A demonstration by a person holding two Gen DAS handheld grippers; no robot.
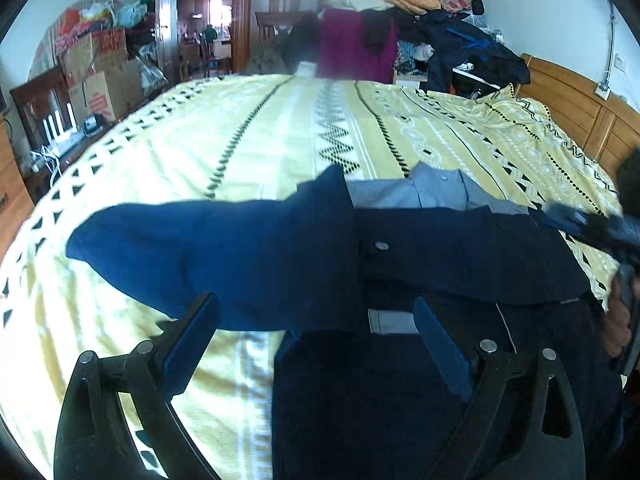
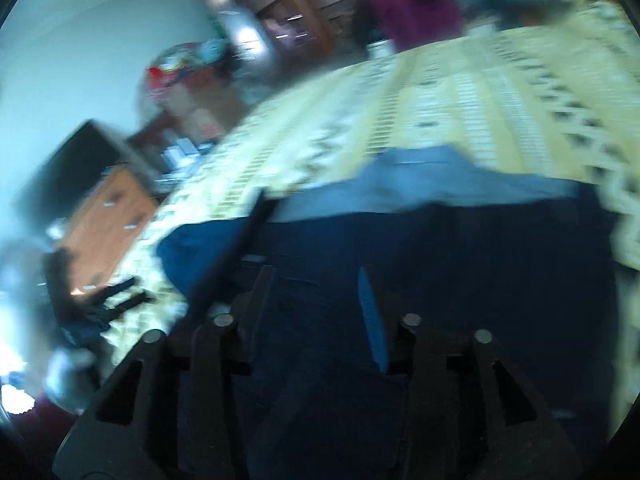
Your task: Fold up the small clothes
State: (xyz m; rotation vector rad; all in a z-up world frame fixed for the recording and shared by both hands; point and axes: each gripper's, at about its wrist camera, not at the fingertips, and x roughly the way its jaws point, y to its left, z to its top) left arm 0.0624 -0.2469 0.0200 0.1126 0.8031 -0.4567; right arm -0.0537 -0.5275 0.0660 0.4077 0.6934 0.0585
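Fold partly done: the navy shirt (image 1: 280,248) lies on the bed (image 1: 248,140) directly ahead of my left claw (image 1: 316,332), one sleeve crossed over the body. Both claws stand apart, empty; right claw (image 2: 316,300) hovers over the fabric. Remaining folds outstanding.

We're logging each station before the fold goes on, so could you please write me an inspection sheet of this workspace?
Surface: bed with yellow patterned bedspread, mostly bare.
Job's things: navy shirt spread flat, one sleeve out to the left; light blue collar at the far edge.
Clutter: clothes pile beyond the bed; cardboard boxes at left.
Grippers: left claw open over the shirt; right claw open, its view blurred.
Cables: white cords on the side cabinet.
Surroundings: wooden headboard, open doorway.
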